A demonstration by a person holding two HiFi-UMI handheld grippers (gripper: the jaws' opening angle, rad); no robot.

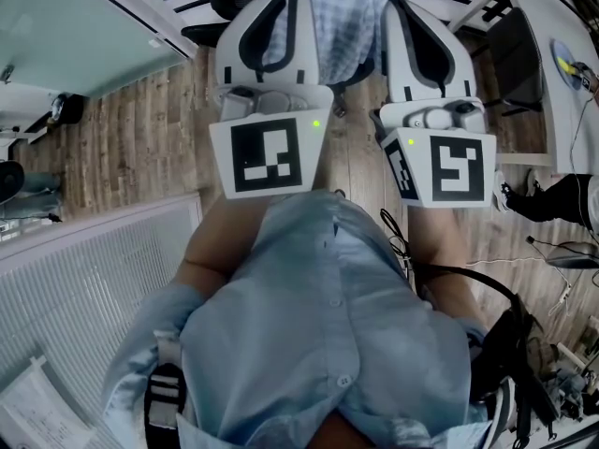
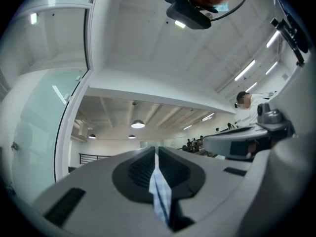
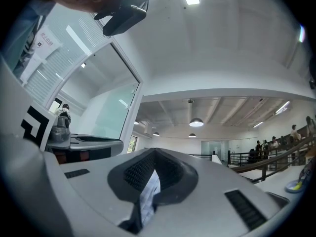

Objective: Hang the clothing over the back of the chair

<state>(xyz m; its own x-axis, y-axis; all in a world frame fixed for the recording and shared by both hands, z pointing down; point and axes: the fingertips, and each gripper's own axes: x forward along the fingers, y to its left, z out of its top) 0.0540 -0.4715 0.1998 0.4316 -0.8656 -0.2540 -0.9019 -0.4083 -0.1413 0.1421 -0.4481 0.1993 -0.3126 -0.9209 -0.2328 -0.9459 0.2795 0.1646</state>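
A: Head view first: where was the clothing?

B: The pale blue checked clothing [image 1: 348, 17] hung just beyond the tips of both tools, spread between them above the wooden floor [image 1: 122, 138]. The tools were side by side and close together.

A: And the left tool?

B: In the left gripper view, the left tool [image 2: 156, 152] had its jaws pressed together on a thin fold of the checked fabric. The fold ran down the seam between them towards the camera.

A: Was the right tool the same?

B: Much the same. In the right gripper view, the right tool [image 3: 155, 154] was clamped on another edge of the clothing, which trailed down from its ribbed pads [image 3: 136, 174]. Both pointed slightly upwards.
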